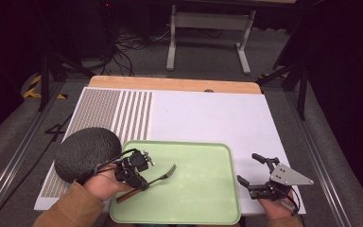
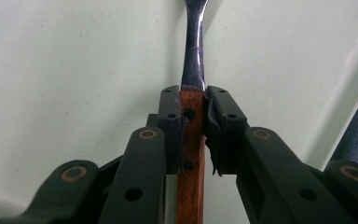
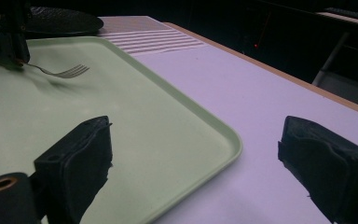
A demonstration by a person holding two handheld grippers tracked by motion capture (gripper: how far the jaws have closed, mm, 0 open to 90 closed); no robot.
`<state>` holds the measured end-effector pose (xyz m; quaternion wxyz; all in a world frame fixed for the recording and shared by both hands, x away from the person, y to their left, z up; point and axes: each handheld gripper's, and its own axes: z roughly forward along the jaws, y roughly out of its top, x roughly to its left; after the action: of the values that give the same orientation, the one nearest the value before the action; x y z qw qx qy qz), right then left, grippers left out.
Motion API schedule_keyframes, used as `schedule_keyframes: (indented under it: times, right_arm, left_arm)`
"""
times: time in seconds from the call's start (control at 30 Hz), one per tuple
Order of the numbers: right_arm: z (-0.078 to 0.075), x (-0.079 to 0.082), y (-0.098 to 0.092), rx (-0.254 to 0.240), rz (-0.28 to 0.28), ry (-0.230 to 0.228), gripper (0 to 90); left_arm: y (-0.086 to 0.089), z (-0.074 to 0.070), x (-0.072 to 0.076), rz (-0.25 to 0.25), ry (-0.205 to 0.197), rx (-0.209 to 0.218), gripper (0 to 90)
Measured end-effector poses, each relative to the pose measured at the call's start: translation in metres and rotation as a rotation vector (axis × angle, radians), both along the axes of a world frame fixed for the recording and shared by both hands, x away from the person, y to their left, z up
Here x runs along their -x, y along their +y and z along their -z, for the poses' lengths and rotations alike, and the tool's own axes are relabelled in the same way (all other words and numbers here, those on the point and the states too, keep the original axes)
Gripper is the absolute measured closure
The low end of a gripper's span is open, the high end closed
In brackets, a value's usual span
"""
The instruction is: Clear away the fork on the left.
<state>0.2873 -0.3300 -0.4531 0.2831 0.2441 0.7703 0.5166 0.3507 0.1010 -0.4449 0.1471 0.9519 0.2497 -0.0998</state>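
Observation:
A fork [image 1: 163, 175] with a wooden handle and steel tines hangs just over the left part of the pale green tray [image 1: 203, 189]. My left gripper [image 1: 137, 176] is shut on its wooden handle [image 2: 191, 140], with the metal neck pointing away from the jaws. In the right gripper view the fork [image 3: 60, 71] floats slightly above the tray [image 3: 135, 116], casting a shadow. My right gripper [image 1: 253, 170] stands open beside the tray's right edge, its fingers [image 3: 79, 158] wide apart with nothing between them.
A dark round plate [image 1: 87, 152] lies left of the tray, on a white mat [image 1: 208, 118] with a striped patch at its left. The wooden table edge [image 1: 170, 84] runs along the back. A desk frame and cables stand on the floor beyond.

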Motion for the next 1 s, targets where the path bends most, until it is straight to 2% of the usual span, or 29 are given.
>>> schedule_keyframes:
  times: [0.27,0.33,0.4,0.53,0.67,0.77,1.0]
  right_arm:
    - [0.000,0.000,0.000,0.001,0.000,-0.002,10.0]
    - [0.000,0.000,0.000,-0.001,0.000,-0.002,10.0]
    - [0.000,0.000,0.000,-0.002,0.001,-0.001,10.0]
    - [0.000,0.000,0.000,-0.002,0.001,-0.002,10.0]
    - [0.000,0.000,0.000,-0.002,0.001,-0.002,10.0]
    - [0.000,0.000,0.000,-0.003,0.001,-0.002,10.0]
    - [0.000,0.000,-0.001,-0.005,0.001,-0.002,10.0]
  left_arm:
    - [-0.001,0.002,0.001,0.015,-0.011,-0.010,76.2]
    - [0.000,0.002,0.001,0.020,-0.009,0.004,75.0]
    - [0.000,0.001,0.001,0.023,-0.003,0.011,69.0]
    - [-0.001,-0.005,0.002,0.022,-0.028,0.044,65.3]
    - [-0.004,-0.012,0.003,0.032,-0.071,0.072,75.3]
    - [-0.009,-0.015,0.004,0.060,-0.089,0.086,89.6]
    - [-0.023,-0.012,0.008,0.126,-0.119,0.091,89.9]
